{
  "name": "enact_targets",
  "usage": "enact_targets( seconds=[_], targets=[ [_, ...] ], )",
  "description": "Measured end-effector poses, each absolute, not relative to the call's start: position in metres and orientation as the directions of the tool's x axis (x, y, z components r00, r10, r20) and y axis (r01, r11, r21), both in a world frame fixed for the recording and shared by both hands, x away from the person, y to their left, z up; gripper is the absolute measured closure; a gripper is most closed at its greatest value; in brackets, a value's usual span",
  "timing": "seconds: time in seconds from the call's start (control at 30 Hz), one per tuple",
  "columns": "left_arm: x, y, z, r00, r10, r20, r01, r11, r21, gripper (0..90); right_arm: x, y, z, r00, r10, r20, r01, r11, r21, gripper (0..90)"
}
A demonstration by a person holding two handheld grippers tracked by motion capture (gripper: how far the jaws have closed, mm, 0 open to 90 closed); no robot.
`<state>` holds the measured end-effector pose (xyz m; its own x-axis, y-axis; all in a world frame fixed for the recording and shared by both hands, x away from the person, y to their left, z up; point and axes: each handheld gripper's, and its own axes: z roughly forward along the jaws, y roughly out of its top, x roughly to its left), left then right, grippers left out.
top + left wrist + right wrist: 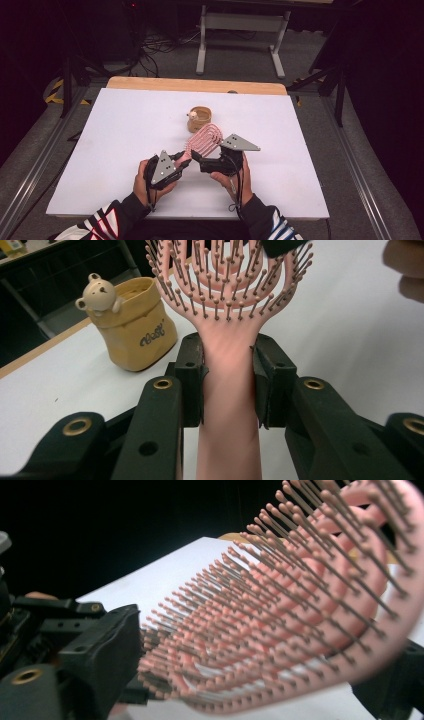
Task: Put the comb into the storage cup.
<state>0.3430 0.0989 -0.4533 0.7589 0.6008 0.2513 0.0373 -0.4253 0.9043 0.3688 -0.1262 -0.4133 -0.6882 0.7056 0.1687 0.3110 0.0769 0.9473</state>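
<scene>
Two grippers are being held close together over the near middle of the white table (125,150), and a pink brush (204,140) is being shared between them. In the high view, the left gripper (181,159) is being gripped by the left hand (147,182) and the right gripper (196,156) by the right hand (231,176), both forearms coming in from the bottom edge in striped sleeves. In the left gripper view, the brush handle (229,405) is being clamped squarely between the two black jaws, pressed tight on either side just below the neck, with the bristled head (227,277) rising up and away. So the left tool is being kept narrow, closed on the brush. In the right gripper view, the head (300,615) is being seen side-on and very close, rows of ball-tipped bristles sweeping across between one jaw at the left and the other at the lower right; the jaws are being held wide either side of it, and whether contact is being made cannot be told. A tan cup (199,119) with a small bear (100,291) perched on its rim is being left standing on the table just beyond the brush head, apart from it. A wooden edge (195,85) is being shown at the far side.
</scene>
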Motion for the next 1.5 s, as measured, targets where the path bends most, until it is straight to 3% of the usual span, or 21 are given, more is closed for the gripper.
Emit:
enact_targets(
  seconds=[0.37, 0.43, 0.47, 1.03, 1.33, 1.4, 1.5],
  targets=[
    [0.346, 0.099, -0.457, 0.760, 0.596, 0.260, 0.046, -0.448, 0.893, 69.7, 0.362, -0.127, -0.413, -0.712, 0.678, 0.185, 0.289, 0.042, 0.957, 38.4],
    [0.344, 0.098, -0.459, 0.760, 0.592, 0.267, 0.043, -0.457, 0.889, 69.7, 0.358, -0.130, -0.413, -0.715, 0.670, 0.200, 0.269, 0.001, 0.963, 52.4],
    [0.344, 0.096, -0.459, 0.759, 0.587, 0.281, 0.033, -0.466, 0.884, 69.7, 0.357, -0.131, -0.413, -0.718, 0.666, 0.204, 0.267, -0.007, 0.964, 53.7],
    [0.341, 0.095, -0.459, 0.757, 0.577, 0.308, 0.000, -0.472, 0.882, 68.5, 0.346, -0.134, -0.411, -0.761, 0.618, 0.199, 0.228, -0.033, 0.973, 61.1],
    [0.344, 0.096, -0.460, 0.764, 0.577, 0.288, 0.017, -0.465, 0.885, 57.7, 0.340, -0.134, -0.405, -0.783, 0.598, 0.171, 0.194, -0.026, 0.981, 62.4],
    [0.345, 0.097, -0.460, 0.772, 0.572, 0.277, 0.025, -0.464, 0.885, 49.2, 0.338, -0.136, -0.402, -0.786, 0.600, 0.149, 0.174, -0.018, 0.985, 62.6],
    [0.345, 0.098, -0.459, 0.799, 0.540, 0.265, 0.018, -0.462, 0.887, 43.6, 0.337, -0.140, -0.399, -0.784, 0.607, 0.130, 0.156, -0.010, 0.988, 63.2]
  ],
)
